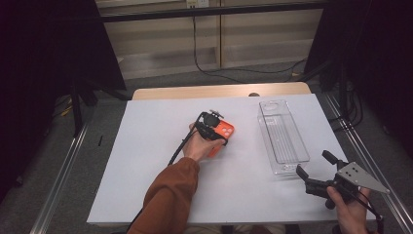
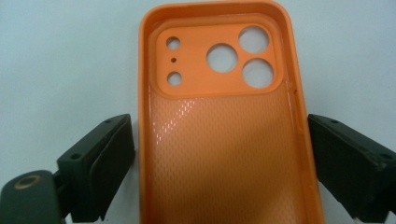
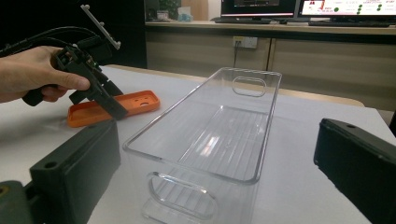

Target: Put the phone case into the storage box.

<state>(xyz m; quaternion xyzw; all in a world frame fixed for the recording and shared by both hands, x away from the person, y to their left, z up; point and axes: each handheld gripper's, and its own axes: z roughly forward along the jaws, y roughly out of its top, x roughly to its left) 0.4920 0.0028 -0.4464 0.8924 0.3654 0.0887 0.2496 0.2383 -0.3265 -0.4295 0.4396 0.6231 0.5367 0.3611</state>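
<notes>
A: Why is the left gripper (image 1: 217, 127) sitting down over the orange phone case (image 2: 224, 135) like that?

B: It is lining up for a grab. The case is lying inside-up on the white table (image 1: 146, 161), around the centre, and the jaws are standing spread on either long side of it, apart from the rims and not yet pinching.

A: And the clear plastic bin (image 1: 282, 138)?

B: It is lying empty at about three o'clock from the case, well apart, probably waiting as the drop spot.

A: What is the right gripper (image 1: 315, 171) doing?

B: It is hanging at about five o'clock on the table, jaws spread wide and gripping nothing, pointing at the bin's near end, perhaps to steady it.
</notes>
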